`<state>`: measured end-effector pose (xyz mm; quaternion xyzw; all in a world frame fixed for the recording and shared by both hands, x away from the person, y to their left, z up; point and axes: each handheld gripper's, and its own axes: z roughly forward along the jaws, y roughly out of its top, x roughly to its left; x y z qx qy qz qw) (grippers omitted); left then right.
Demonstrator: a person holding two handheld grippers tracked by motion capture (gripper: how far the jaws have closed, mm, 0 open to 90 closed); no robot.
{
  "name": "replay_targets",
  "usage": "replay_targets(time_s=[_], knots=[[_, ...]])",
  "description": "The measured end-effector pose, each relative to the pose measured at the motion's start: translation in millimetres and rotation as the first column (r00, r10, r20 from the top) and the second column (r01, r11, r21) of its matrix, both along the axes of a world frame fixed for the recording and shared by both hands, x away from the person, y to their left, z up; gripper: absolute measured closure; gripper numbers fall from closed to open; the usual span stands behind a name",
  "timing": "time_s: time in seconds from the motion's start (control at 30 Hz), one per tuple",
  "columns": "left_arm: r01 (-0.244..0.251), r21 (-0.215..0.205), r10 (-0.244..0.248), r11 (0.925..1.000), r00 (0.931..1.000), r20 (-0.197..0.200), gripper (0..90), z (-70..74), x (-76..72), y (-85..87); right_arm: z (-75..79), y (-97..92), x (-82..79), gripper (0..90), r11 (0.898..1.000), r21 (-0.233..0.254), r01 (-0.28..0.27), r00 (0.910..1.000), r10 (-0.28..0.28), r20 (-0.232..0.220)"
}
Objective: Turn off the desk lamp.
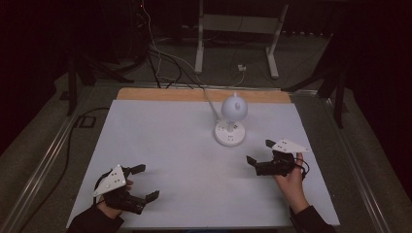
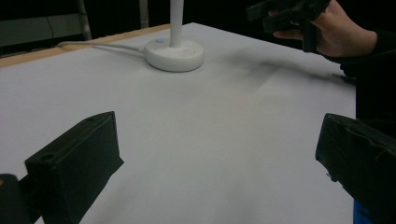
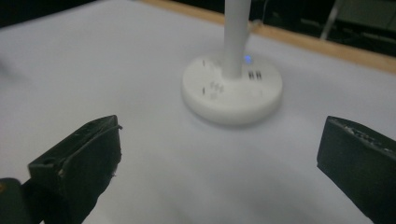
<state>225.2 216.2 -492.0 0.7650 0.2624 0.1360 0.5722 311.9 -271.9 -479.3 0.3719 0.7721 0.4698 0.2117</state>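
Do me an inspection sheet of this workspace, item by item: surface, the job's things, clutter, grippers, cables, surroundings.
Surface: white table, wooden strip along far edge.
Job's things: white lamp upright on its round base, small blue light lit.
Clutter: nothing seen.
Grippers: left gripper open, holding nothing; right gripper open, holding nothing, pointing toward the lamp.
Cables: lamp's white cord runs off the far edge; loose wires on floor.
Surroundings: dark room, white stand behind the table.

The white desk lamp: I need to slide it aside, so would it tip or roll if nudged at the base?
The lamp probably slides rather than rolls: its round base sits flat on the table. Pushed higher up, it may tip, since the round head sits atop a thin stem. Its cord could drag.
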Motion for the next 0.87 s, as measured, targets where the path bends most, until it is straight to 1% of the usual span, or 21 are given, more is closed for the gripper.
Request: replay_targets(time_s=[0.1,0.17,0.23,0.3,0.4,0.43,0.6,0.77,0.87], knots=[[0.003,0.004,-0.003,1.0000,1.0000,0.006,0.5,0.3,-1.4,0.4,-2.7,-5.0,-11.9,0.0,1.000,-0.012,0.004,0.9999,-0.004,-0.016],[0.001,-0.003,-0.001,1.0000,1.0000,0.005,0.5,0.4,-1.0,0.8,-5.0,-8.8,-20.9,0.0,1.000,-0.009,0.005,0.9997,-0.005,-0.024],[0.000,-0.002,0.000,1.0000,1.0000,0.002,0.5,0.2,-0.5,0.7,-7.6,-13.0,-27.8,0.0,1.000,-0.004,0.003,0.9987,-0.003,-0.050],[0.002,0.001,-0.002,1.0000,1.0000,0.005,0.5,0.2,-0.4,0.1,-10.4,-17.2,-34.2,0.0,1.000,0.006,0.001,0.9979,-0.001,-0.064],[0.004,0.004,-0.004,1.0000,1.0000,0.006,0.5,0.5,-1.4,-1.0,-14.1,-22.0,-41.8,0.0,1.000,0.000,-0.010,0.9960,0.010,-0.089],[0.004,0.004,-0.004,1.0000,1.0000,0.006,0.5,0.5,-1.5,-1.1,-14.8,-23.6,-43.8,0.0,1.000,-0.003,-0.011,0.9958,0.011,-0.090],[0.000,0.002,0.000,1.0000,1.0000,0.004,0.5,0.2,-0.5,-0.2,-17.2,-31.4,-50.0,0.0,1.000,0.005,-0.010,0.9951,0.011,-0.098],[0.005,0.011,-0.005,0.9999,1.0000,0.003,0.5,-0.2,-0.3,-1.9,-18.4,-34.5,-47.4,0.0,1.000,0.008,0.001,0.9951,-0.001,-0.098],[0.002,0.010,-0.002,0.9999,1.0000,0.004,0.5,-0.1,0.1,-1.5,-18.5,-32.9,-47.3,0.0,1.000,0.006,-0.008,0.9955,0.009,-0.094]])
